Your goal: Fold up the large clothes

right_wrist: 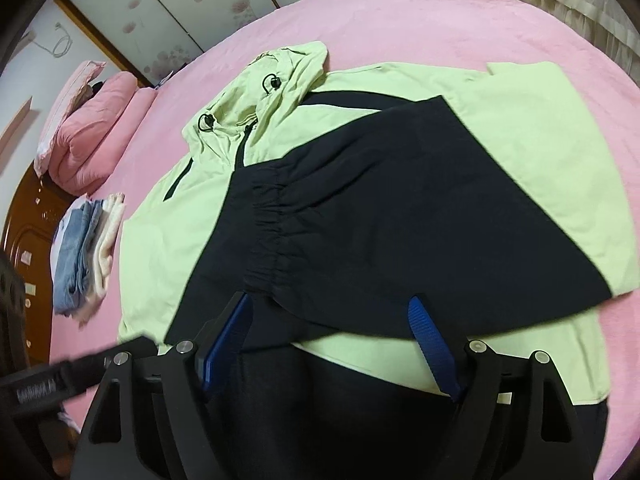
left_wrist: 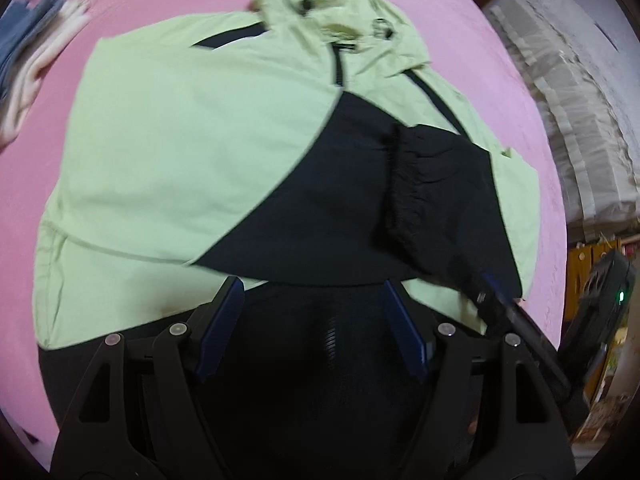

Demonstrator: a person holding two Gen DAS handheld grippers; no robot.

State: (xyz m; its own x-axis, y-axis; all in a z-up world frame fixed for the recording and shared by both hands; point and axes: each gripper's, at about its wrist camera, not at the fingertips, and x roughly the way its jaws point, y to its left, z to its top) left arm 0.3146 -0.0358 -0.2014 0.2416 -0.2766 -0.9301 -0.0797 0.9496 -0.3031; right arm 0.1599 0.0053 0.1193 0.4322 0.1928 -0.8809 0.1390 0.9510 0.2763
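Observation:
A light green and black hooded jacket (left_wrist: 180, 140) (right_wrist: 520, 140) lies spread on the pink bed sheet (left_wrist: 40, 160) (right_wrist: 400, 20), its hood (left_wrist: 340, 12) (right_wrist: 280, 80) at the far end. A black sleeve with an elastic cuff (left_wrist: 400, 184) (right_wrist: 268, 220) is folded across the front. My left gripper (left_wrist: 312, 284) hovers open over the jacket's black lower edge, its blue pads apart and pressing on nothing. My right gripper (right_wrist: 330, 300) is open too, just near of the folded sleeve, above the hem. Each gripper shows at the edge of the other's view.
A stack of folded clothes (left_wrist: 28, 40) (right_wrist: 84, 256) sits on the bed beside the jacket. Pink pillows (right_wrist: 96, 120) and a wooden headboard (right_wrist: 24, 220) are beyond it. White ruffled fabric (left_wrist: 580, 120) runs along the bed's other side.

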